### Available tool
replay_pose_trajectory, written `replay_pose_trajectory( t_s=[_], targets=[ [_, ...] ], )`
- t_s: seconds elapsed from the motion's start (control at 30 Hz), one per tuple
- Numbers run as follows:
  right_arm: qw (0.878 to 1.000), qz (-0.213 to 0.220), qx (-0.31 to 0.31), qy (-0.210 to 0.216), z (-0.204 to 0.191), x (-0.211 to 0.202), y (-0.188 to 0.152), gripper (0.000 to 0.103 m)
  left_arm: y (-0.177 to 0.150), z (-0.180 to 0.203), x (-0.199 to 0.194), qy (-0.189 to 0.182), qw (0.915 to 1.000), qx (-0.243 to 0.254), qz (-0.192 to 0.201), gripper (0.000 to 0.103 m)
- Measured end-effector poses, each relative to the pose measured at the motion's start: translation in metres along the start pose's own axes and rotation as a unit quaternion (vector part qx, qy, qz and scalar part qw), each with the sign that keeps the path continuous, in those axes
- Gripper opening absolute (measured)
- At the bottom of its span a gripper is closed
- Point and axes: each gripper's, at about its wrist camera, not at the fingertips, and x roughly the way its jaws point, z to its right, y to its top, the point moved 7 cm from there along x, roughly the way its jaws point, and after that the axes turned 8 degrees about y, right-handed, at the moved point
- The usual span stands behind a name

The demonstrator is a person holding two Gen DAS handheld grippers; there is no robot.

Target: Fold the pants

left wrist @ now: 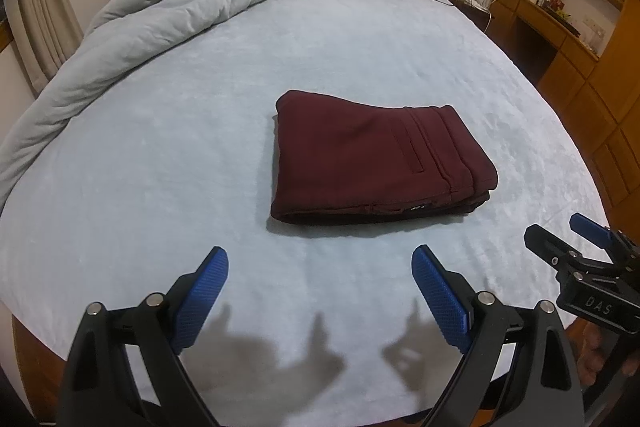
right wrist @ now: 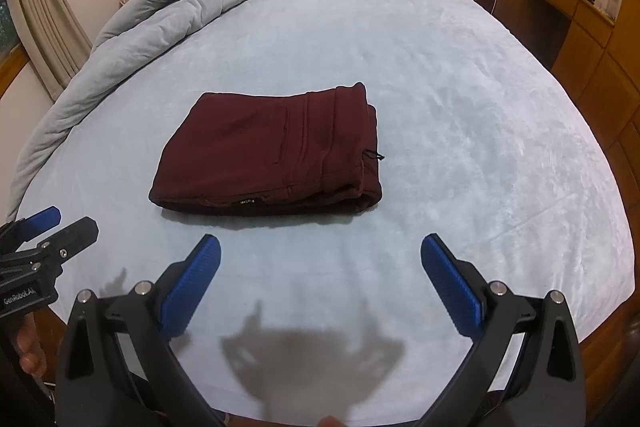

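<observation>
On the bed (left wrist: pixel 160 167), the maroon pants (left wrist: pixel 376 159) lie folded into a compact rectangle on the pale blue sheet. Nearer than the pants, my left tongs (left wrist: pixel 320 279) and right tongs (right wrist: pixel 320 267) both hang spread wide apart, holding nothing. Beyond the pants, a grey duvet (left wrist: pixel 180 7) lies bunched.

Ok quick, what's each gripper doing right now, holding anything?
Left gripper: open, holding nothing, short of the folded pants.
Right gripper: open, holding nothing, also short of the pants.
</observation>
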Motion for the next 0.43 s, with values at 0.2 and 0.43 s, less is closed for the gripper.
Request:
replay_pose_trajectory(
  t_s=[0.2,0.43],
  targets=[
    [1.0,-0.002,0.0,0.001,0.0001,0.002,-0.0004,0.1,-0.0007,0.0002,-0.0006,-0.001,1.0,-0.004,0.001,0.093],
    [1.0,-0.002,0.001,0.001,0.0003,0.0028,-0.0004,0.1,-0.0015,0.0029,-0.0034,0.003,1.0,-0.003,0.003,0.093]
  ],
)
